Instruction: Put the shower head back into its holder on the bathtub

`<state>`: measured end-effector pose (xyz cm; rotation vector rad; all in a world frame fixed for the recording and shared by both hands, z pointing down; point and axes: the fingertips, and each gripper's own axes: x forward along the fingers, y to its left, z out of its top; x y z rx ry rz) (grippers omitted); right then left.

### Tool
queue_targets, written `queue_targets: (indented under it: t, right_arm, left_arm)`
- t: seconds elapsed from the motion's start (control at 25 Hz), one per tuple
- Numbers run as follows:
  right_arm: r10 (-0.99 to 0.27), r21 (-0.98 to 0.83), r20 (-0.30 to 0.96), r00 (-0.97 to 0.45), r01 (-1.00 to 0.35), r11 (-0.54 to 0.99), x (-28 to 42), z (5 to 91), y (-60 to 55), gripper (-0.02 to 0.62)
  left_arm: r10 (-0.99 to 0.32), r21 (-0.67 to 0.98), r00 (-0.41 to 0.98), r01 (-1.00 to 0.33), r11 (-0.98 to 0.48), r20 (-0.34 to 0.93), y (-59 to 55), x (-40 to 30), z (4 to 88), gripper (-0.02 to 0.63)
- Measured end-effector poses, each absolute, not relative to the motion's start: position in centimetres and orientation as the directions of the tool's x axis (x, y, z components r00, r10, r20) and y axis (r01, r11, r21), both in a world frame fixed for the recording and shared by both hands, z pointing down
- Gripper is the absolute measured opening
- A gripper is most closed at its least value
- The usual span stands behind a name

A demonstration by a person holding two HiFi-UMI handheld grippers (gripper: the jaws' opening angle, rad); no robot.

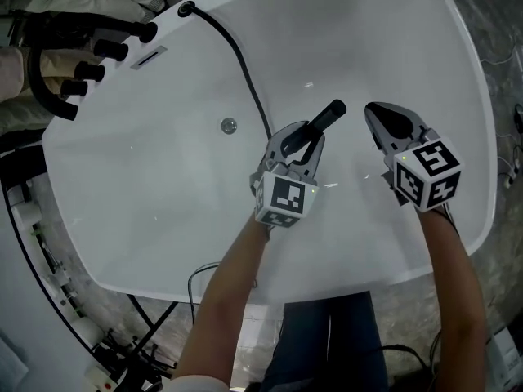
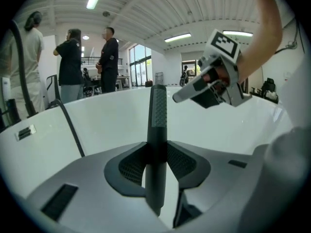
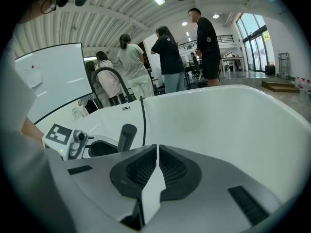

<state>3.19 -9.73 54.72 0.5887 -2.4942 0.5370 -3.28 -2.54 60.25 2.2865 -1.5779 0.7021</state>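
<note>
A big white bathtub (image 1: 392, 47) sits on a grey stone floor (image 1: 490, 23). In the head view, a curved black faucet (image 1: 49, 88) and a row of black knobs (image 1: 106, 50) stand on the tub's rim at the top left. A thin black hose (image 1: 245, 72) starts at a round black ring (image 1: 186, 9) on the rim and runs down across the tub, past the round drain (image 1: 229, 124). It goes to the black shower head (image 1: 325, 117). The left gripper (image 1: 298, 141) holds the shower head over the middle of the tub. The right gripper (image 1: 388, 121) is just beside it and touches nothing.

In the left gripper view, the two jaws press on the shower head (image 2: 158, 115) from both sides, and its bumpy black handle sticks up between them. The right gripper (image 2: 214, 84) hangs above the tub on the right. People (image 2: 109, 57) stand behind the tub.

In the right gripper view, the jaws are squeezed together with nothing between them. The left gripper (image 3: 68, 142) and the end of the shower head (image 3: 127, 136) show at the left. People (image 3: 167, 57) and a whiteboard (image 3: 53, 76) are behind the tub.
</note>
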Motion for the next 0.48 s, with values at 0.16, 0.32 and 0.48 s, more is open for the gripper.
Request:
queue_targets:
  t: [0.16, 0.32, 0.48]
  right_arm:
    - [-0.28, -0.253, 0.549, -0.787, -0.476, 0.842, 1.9, 52.5, -8.5, 0.008]
    - [-0.26, -0.251, 0.536, -0.803, -0.446, 0.859, 0.6, 50.1, -7.5, 0.008]
    - [-0.262, -0.238, 0.51, -0.82, -0.427, 0.873, -0.8, 47.5, -7.1, 0.008]
  left_arm:
    - [-0.86, -0.057, 0.241, -0.953, -0.297, 0.45, -2.5, -5.1, 54.3, 0.126]
    - [-0.913, -0.051, 0.182, -0.975, -0.215, 0.365, -2.3, -6.9, 49.1, 0.126]
    - [-0.951, 0.043, 0.125, -0.992, -0.118, 0.283, -1.9, -8.8, 45.1, 0.126]
